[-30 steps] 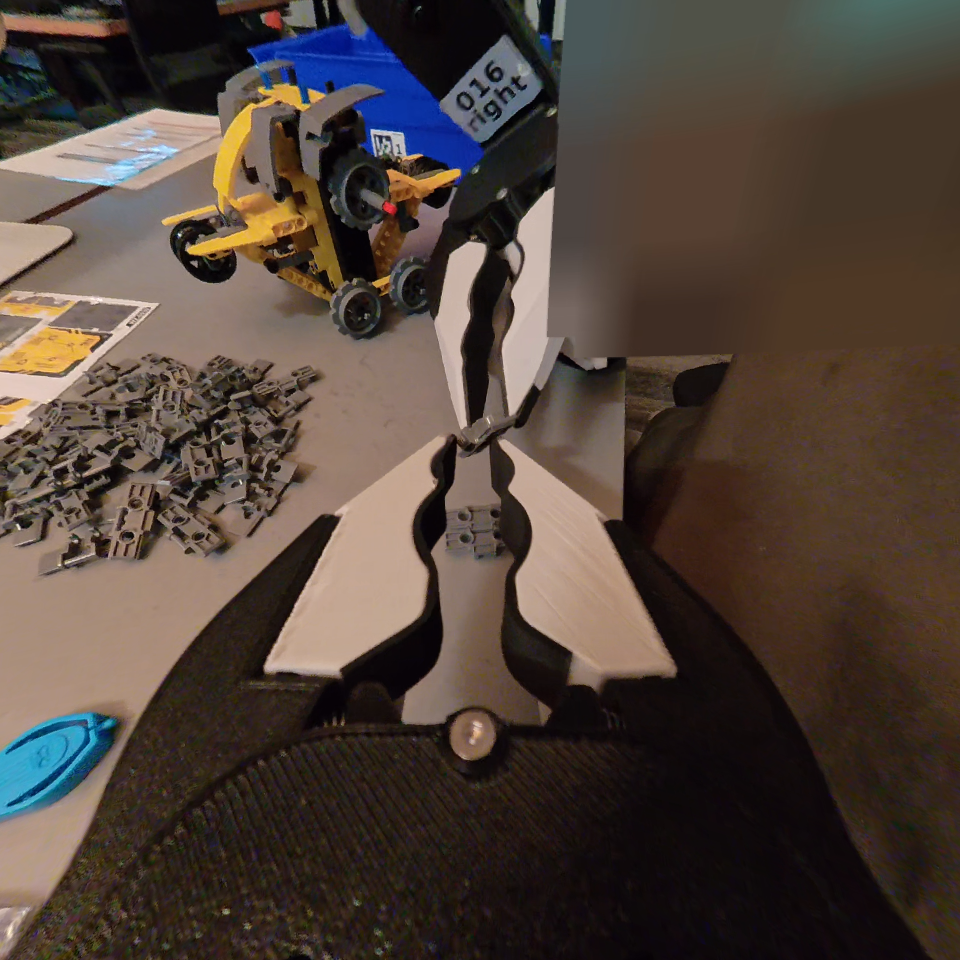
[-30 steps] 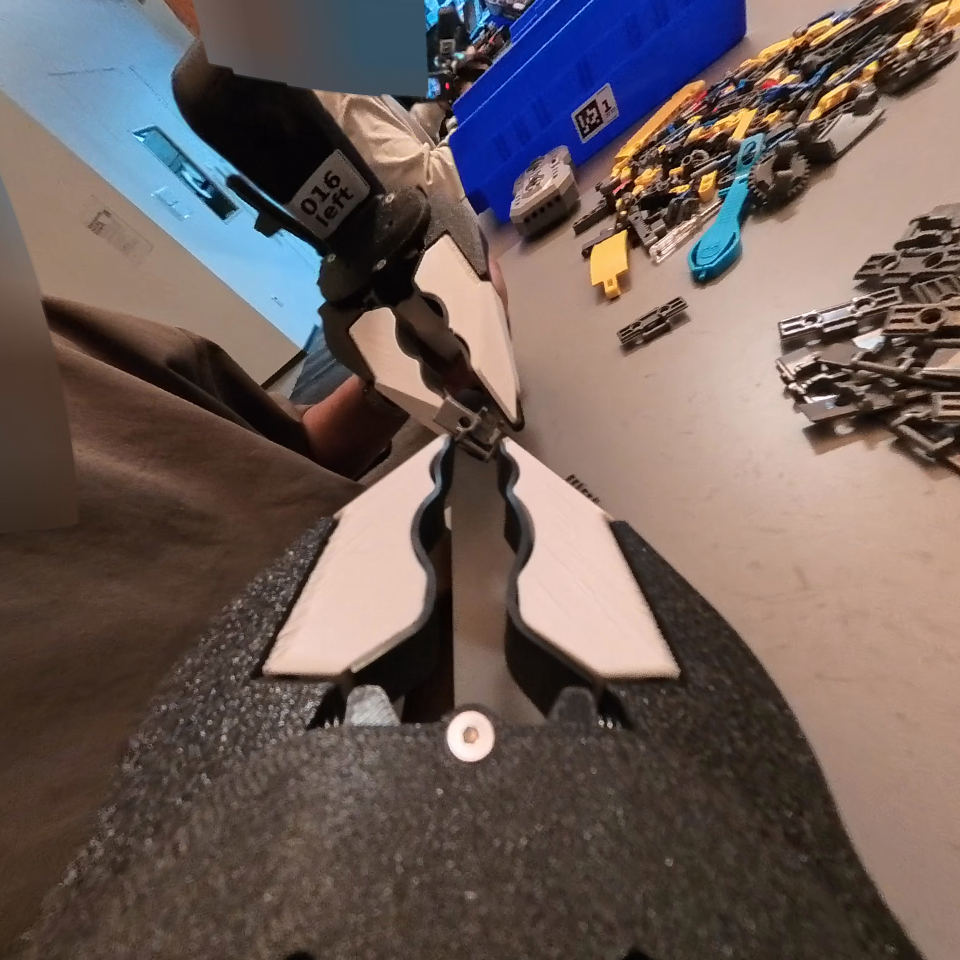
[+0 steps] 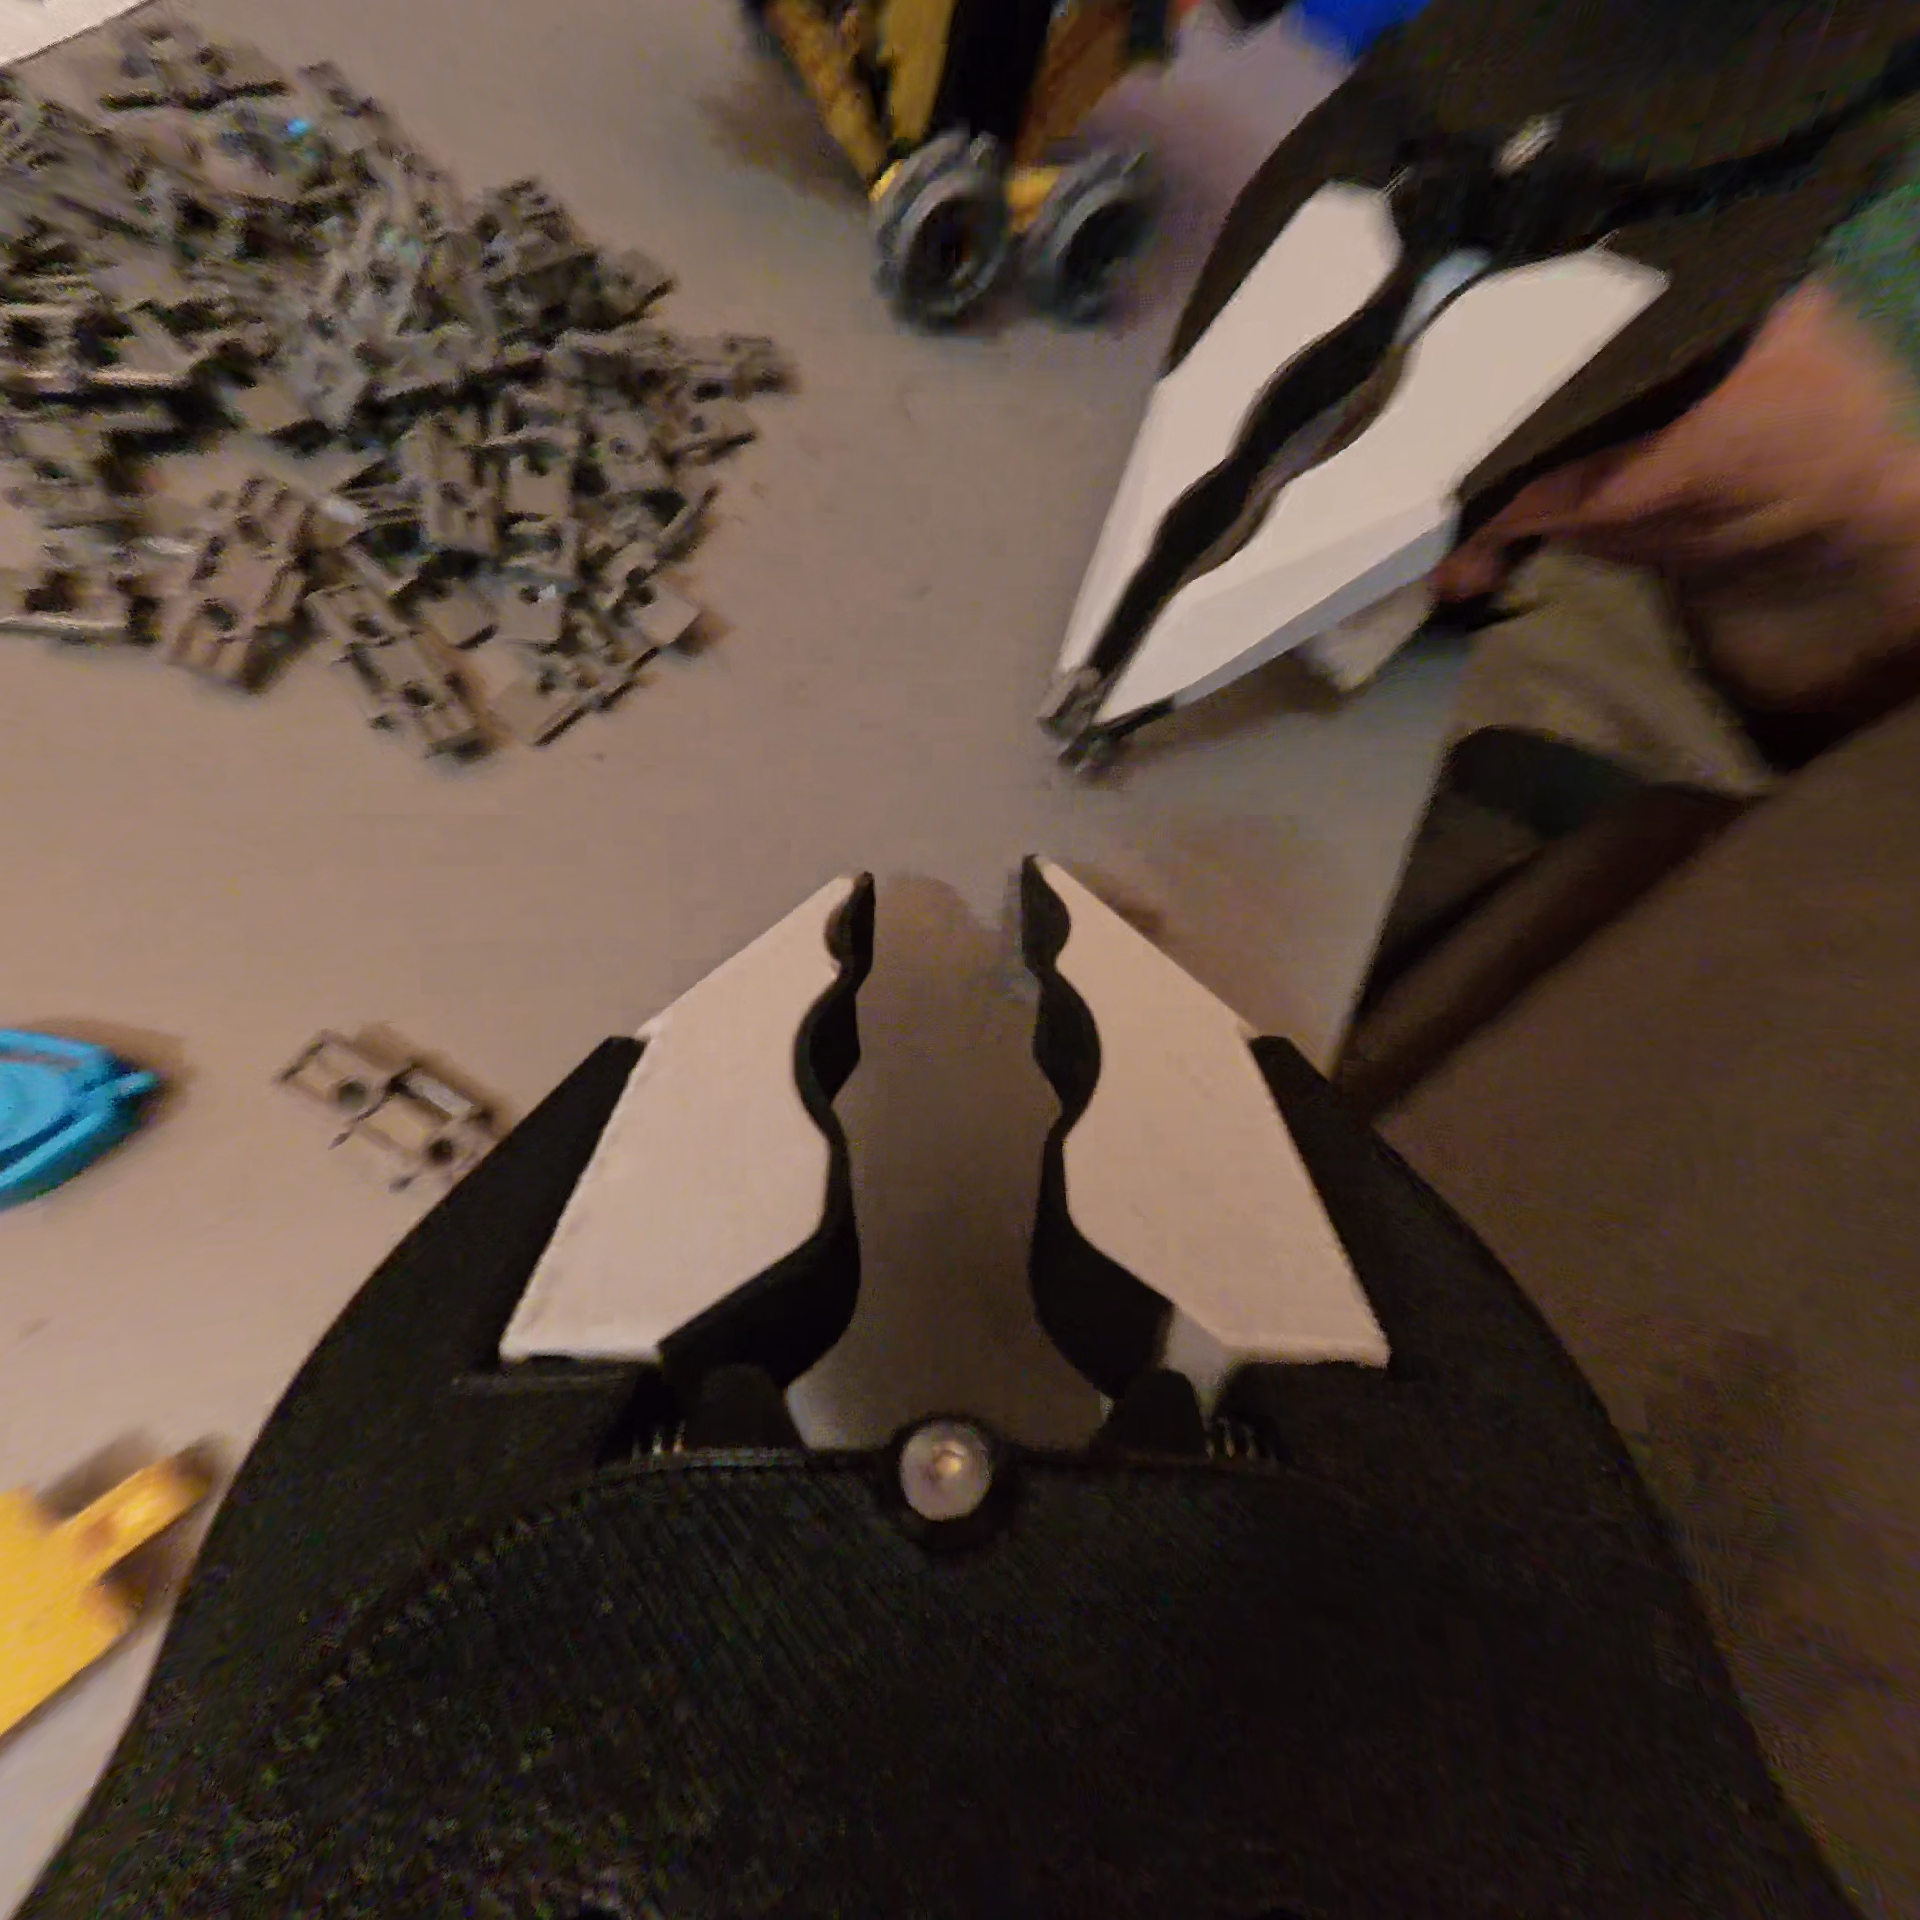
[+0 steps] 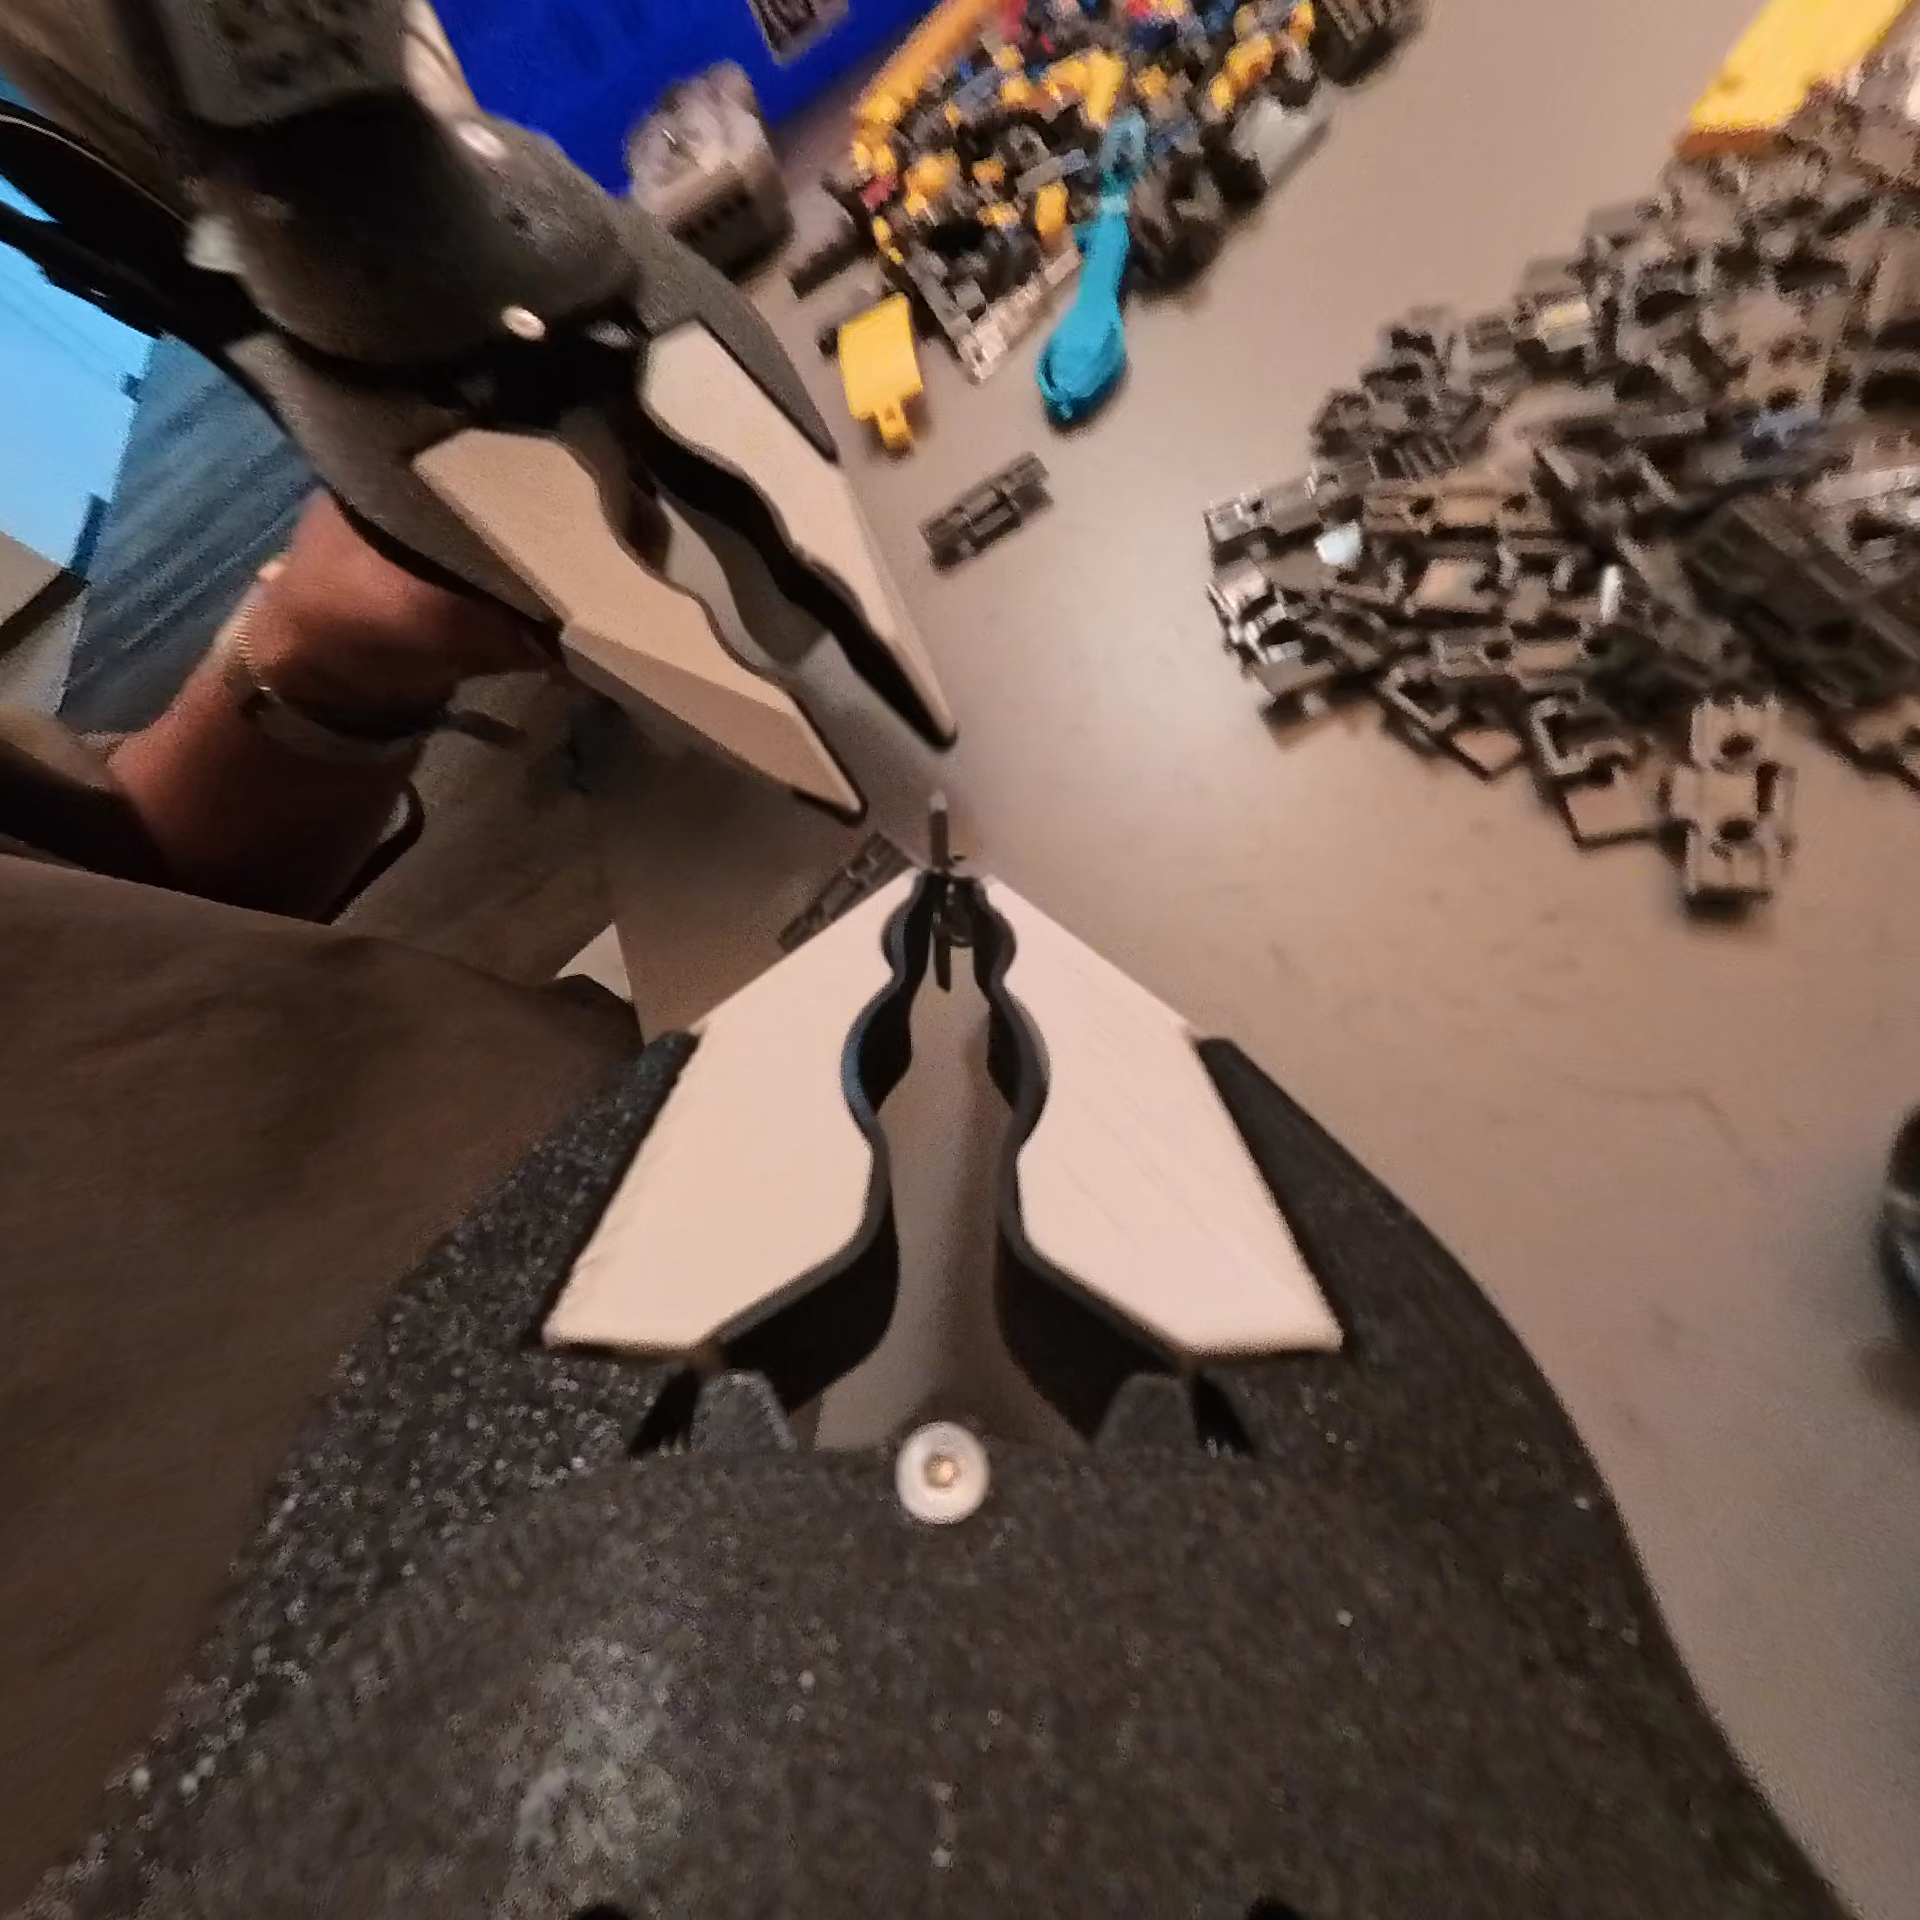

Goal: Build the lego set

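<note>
Grey building piece [image 4: 940,902], small and dark, sits pinched at the very tips of my right gripper [image 4: 943,883]; the jaws are closed on it and one thin end pokes out past the tips. In my left wrist view the same piece [image 3: 1075,712] shows at the tips of that gripper [image 3: 1086,717], which slants down toward the grey table [image 3: 883,665] from the far right, and part of the hand [image 3: 1704,488] that carries it shows behind it. My left gripper [image 3: 945,883] points forward and down at the table, its jaws apart with bare table between them, holding nothing. Its tips hang just beside the right gripper's tips, not touching. From the right wrist view the left gripper [image 4: 902,774] comes in from the far left, tilted downward, my wrist [image 4: 312,675] behind it. To the far left in the left view lies a heap of grey pieces [image 3: 343,416], and beyond it a yellow and black wheeled model [image 3: 956,156], blurred. One flat grey piece [image 3: 390,1107] lies alone near the left gripper's left side, with a blue tool [image 3: 62,1112] farther left and a yellow piece [image 3: 73,1569] nearer me.
</note>
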The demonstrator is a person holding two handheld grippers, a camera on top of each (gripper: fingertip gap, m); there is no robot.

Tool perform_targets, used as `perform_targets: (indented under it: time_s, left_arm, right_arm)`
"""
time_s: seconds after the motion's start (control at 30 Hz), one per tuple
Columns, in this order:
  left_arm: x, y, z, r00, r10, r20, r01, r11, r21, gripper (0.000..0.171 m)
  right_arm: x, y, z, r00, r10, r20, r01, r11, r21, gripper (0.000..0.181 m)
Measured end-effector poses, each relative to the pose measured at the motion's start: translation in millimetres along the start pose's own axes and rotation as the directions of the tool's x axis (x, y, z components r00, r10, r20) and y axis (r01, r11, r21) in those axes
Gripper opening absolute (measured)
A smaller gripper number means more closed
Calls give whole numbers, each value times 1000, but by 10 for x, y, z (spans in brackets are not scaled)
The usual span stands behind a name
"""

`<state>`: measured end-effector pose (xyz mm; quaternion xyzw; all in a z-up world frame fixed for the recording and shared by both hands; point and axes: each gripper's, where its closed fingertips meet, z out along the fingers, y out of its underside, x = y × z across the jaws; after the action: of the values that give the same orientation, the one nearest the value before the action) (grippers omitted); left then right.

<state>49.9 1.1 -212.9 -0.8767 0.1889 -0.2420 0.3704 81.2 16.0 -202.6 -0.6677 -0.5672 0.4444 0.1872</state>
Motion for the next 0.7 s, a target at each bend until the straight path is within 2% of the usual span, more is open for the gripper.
perform_targets:
  time_s: [0.07, 0.13, 0.2, 0.33, 0.57, 0.7]
  left_arm:
    - [-197, 94, -15, 978, 97, 182, -76, 991, -114, 33]
    - [-362, 151, -62, 920, 203, 335, -133, 966, -220, 41]
    - [-389, 158, -96, 884, 257, 392, -158, 951, -267, 45]
    - [-376, 173, -138, 855, 299, 424, -177, 936, -305, 46]
    - [-335, 142, -220, 849, 303, 432, -184, 938, -295, 48]
    - [-333, 135, -232, 848, 302, 436, -184, 938, -293, 48]
  right_arm:
    - [29, 94, -16, 998, 62, -3, -62, 997, -43, 6]
    - [52, 155, -9, 995, 98, -4, -98, 993, -65, 6]
    - [81, 190, 15, 994, 112, -10, -112, 991, -75, 6]
    - [51, 180, 63, 989, 147, 30, -144, 987, -72, 6]
    - [82, 175, 77, 992, 123, -12, -124, 990, -66, 6]
    - [138, 179, 69, 994, 72, -79, -78, 995, -65, 19]
